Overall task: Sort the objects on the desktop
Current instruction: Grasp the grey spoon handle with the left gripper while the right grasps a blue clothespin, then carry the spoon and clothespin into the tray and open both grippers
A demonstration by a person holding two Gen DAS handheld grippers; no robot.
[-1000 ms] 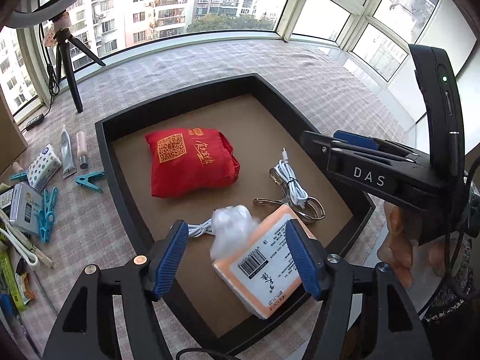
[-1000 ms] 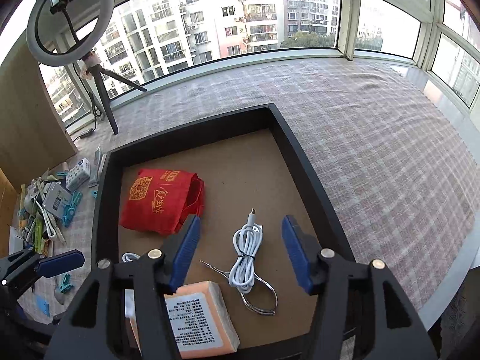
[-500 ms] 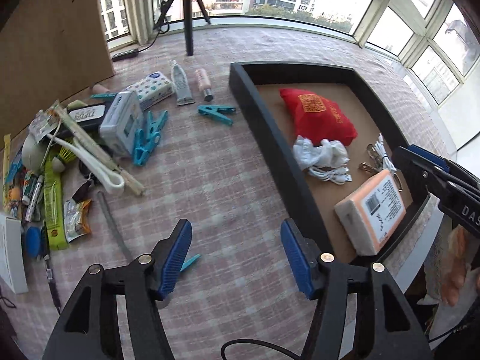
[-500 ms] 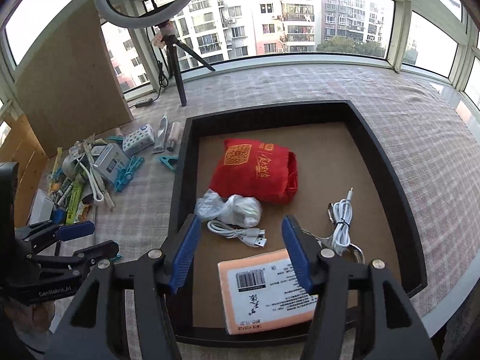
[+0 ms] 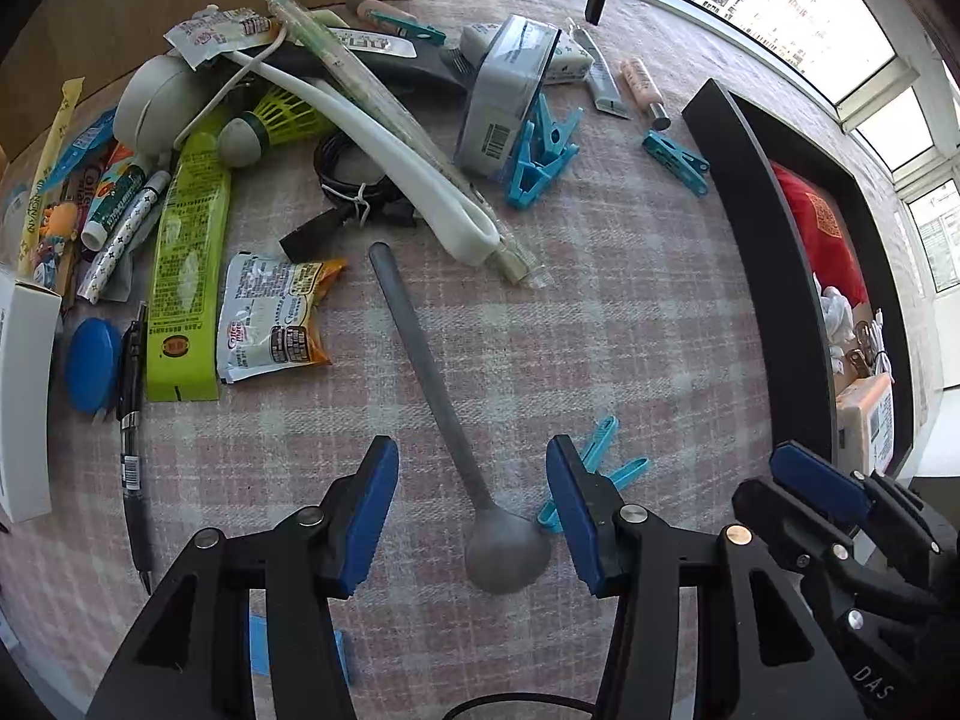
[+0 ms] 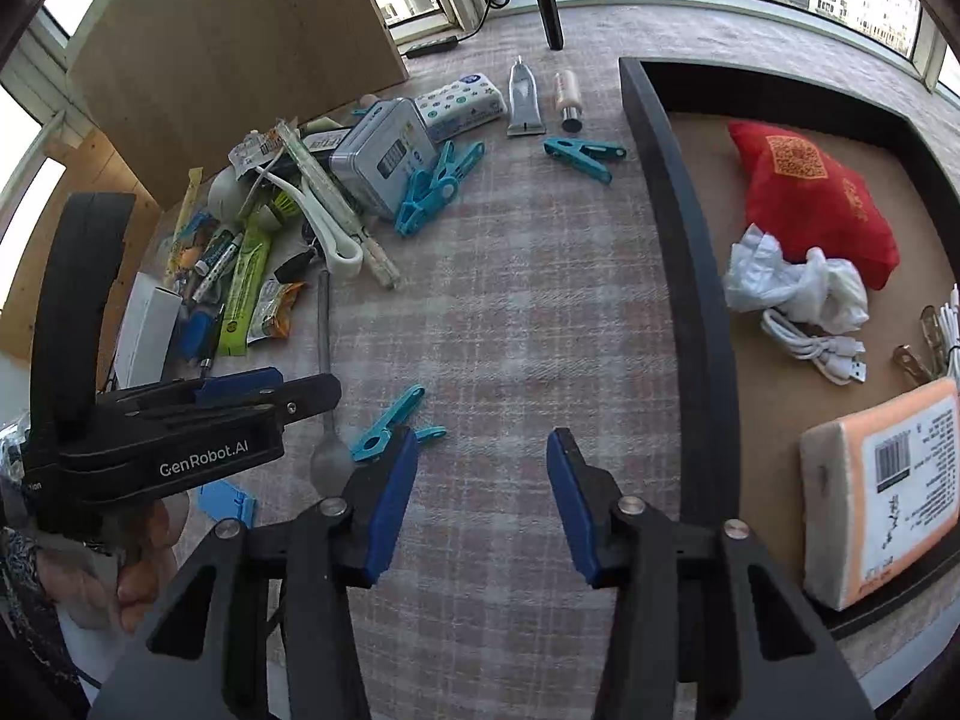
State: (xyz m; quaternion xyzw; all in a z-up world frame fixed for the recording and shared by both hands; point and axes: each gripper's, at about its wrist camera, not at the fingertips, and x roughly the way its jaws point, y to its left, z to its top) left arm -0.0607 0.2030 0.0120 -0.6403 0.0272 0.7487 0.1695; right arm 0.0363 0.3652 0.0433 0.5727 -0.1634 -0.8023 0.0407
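1. The left gripper (image 5: 472,504) points down at the checked cloth (image 5: 630,324). Its jaws stand partly apart and have just been closing. The bowl end of one grey spoon (image 5: 444,414) lies between the pads (image 5: 367,516); the pads do not press on it.
2. The right gripper (image 6: 480,501) hangs over bare cloth beside the tray. Its jaws stand partly apart, have just been closing, and hold nothing.
3. One blue clothes peg (image 6: 393,423) lies just beside the spoon bowl, partly behind the left pad of the right gripper.
4. One small blue piece (image 6: 225,504) lies on the cloth below the left gripper; what it is cannot be told.
5. One black tray (image 6: 690,276) sits to the right. It holds one orange pack with a barcode label (image 6: 882,504), one white charging cable (image 6: 810,351), one crumpled white bag (image 6: 792,282) and one red pouch (image 6: 810,198). At the right edge are a second white cable and a metal item, both cut off.
6. Further out, one loose blue peg (image 6: 582,156) lies near the tray wall. A cluster of blue pegs (image 6: 435,189), about three, leans on one grey tin (image 6: 384,159).
7. One silver tube (image 6: 525,99) and one small beige bottle (image 6: 569,99) lie side by side beyond them.
8. At far left lies a mixed heap (image 5: 198,180) including one shuttlecock, one black pen and snack packets.
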